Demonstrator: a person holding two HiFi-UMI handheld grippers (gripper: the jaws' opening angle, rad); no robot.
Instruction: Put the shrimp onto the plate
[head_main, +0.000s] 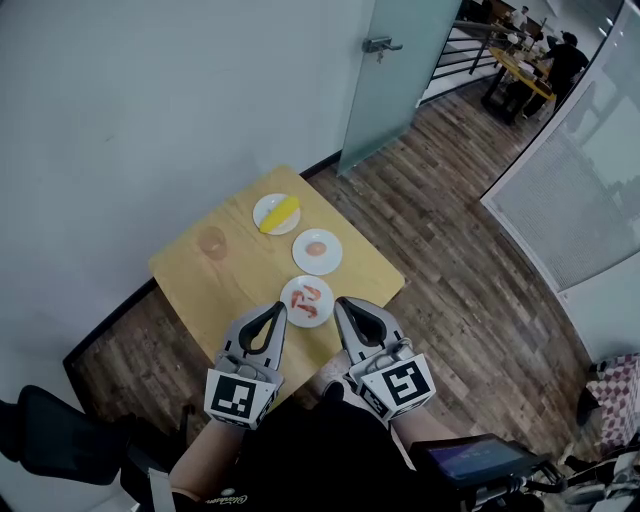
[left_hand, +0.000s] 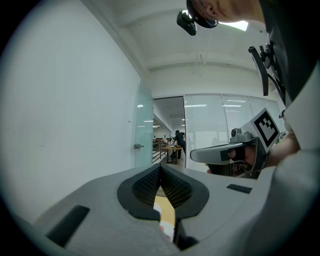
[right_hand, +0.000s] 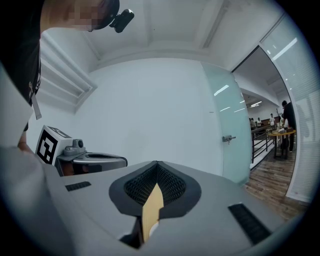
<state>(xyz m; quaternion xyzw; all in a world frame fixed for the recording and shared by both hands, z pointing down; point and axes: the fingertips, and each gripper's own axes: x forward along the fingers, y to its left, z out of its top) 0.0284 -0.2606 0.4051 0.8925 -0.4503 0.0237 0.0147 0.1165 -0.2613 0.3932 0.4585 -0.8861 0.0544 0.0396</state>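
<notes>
On the small wooden table (head_main: 222, 290) the nearest white plate (head_main: 326, 289) carries red-orange shrimp (head_main: 308, 298). The middle plate (head_main: 300, 243) holds one pale orange piece (head_main: 316, 248); what it is I cannot tell. My left gripper (head_main: 277, 308) and right gripper (head_main: 341, 302) are held side by side above the table's near edge, flanking the near plate. In the left gripper view the left gripper (left_hand: 160, 169) has its jaws together with nothing between them. The right gripper (right_hand: 157, 164) in its own view is shut and empty too. Both cameras point up towards the wall.
The far plate (head_main: 262, 205) holds a yellow item (head_main: 280, 213). A clear glass (head_main: 212, 242) stands at the table's left. A white wall runs behind the table, and a glass door (head_main: 395, 70) is at the right. Wooden floor surrounds the table.
</notes>
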